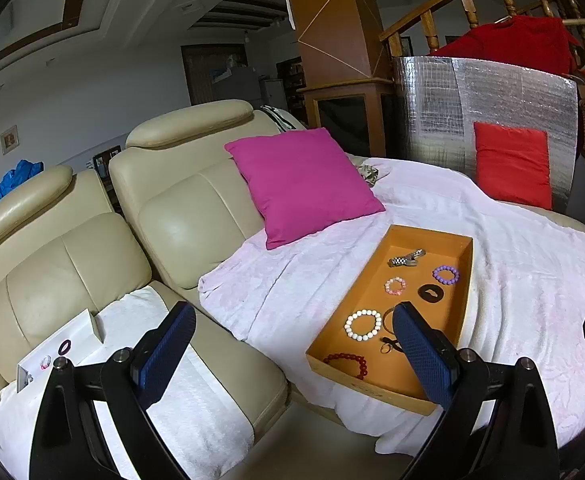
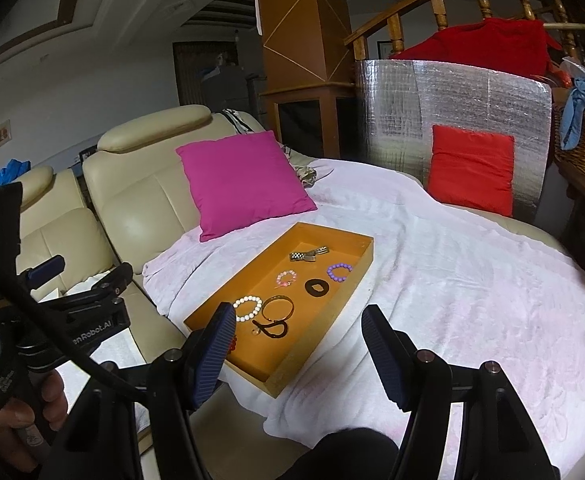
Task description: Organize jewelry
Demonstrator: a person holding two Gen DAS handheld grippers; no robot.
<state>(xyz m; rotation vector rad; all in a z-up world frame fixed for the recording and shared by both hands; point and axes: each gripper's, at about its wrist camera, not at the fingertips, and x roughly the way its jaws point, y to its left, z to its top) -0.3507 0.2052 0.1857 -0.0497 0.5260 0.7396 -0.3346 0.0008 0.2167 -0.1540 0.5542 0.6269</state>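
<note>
Grippers idling: left gripper (image 1: 292, 356) and right gripper (image 2: 296, 354) both hanging spread wide, holding nothing. Bracelets sitting inside orange tray (image 1: 466, 280) on blanket (image 1: 532, 280), near its front edge.

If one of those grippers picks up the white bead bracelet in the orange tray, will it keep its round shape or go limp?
Probably limp: the white bead bracelet looks like separate round beads on a string, so it would likely sag into a loop. The smooth beads may slip between flat pads. Pushed, it should slide across the orange tray rather than roll, since it lies flat.
</note>
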